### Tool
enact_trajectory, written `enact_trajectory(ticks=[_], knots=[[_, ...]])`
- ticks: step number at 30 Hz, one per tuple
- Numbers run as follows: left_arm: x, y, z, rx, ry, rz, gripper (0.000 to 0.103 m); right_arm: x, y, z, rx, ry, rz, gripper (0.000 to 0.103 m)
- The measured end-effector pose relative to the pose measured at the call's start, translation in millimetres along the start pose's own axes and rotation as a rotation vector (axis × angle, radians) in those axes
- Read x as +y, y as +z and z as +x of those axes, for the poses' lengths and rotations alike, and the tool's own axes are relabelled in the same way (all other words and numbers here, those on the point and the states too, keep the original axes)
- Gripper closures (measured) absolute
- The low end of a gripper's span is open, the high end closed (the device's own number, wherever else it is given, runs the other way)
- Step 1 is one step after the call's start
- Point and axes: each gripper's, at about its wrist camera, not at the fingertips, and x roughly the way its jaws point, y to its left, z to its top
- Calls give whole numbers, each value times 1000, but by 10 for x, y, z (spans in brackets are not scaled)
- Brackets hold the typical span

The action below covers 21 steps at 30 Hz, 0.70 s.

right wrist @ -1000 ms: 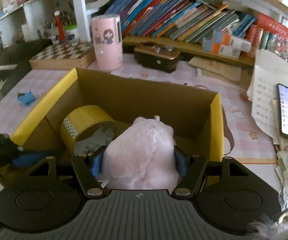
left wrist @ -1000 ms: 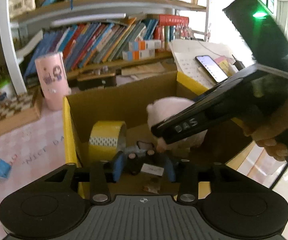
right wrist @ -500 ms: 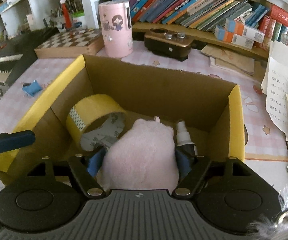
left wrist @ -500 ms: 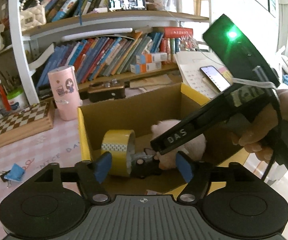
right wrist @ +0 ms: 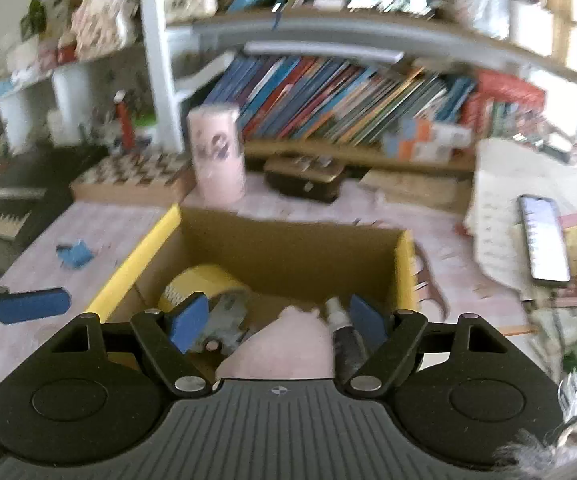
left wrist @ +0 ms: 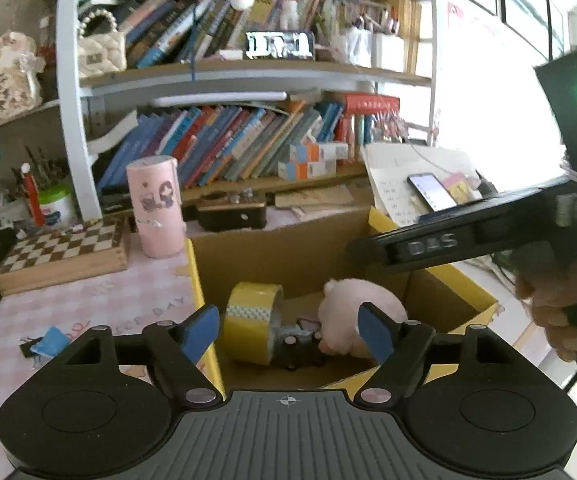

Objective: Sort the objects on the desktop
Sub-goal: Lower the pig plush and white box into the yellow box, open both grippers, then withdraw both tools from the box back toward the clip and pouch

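Partly hidden plush (right wrist: 284, 344), (blurred) bottle (right wrist: 342, 332)

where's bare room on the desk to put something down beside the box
Bare pink cloth left of the cardboard box, between the chessboard and blue clip. Right of the box is crowded with papers and the phone.

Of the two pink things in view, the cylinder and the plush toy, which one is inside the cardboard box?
The pink plush toy: it lies in the cardboard box beside the yellow tape roll. The pink cylinder stands upright outside, behind the box.
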Motion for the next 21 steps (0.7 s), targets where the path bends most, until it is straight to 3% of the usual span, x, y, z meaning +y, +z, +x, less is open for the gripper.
enact_trajectory(ticks=[9, 21], knots=[[150, -71, -285, -44, 9, -33, 19, 13, -185, -467, -76, -103, 59, 27], [528, -325, -546, -13, 8, -94, 19, 225, -594, -782, -48, -214, 194, 28]])
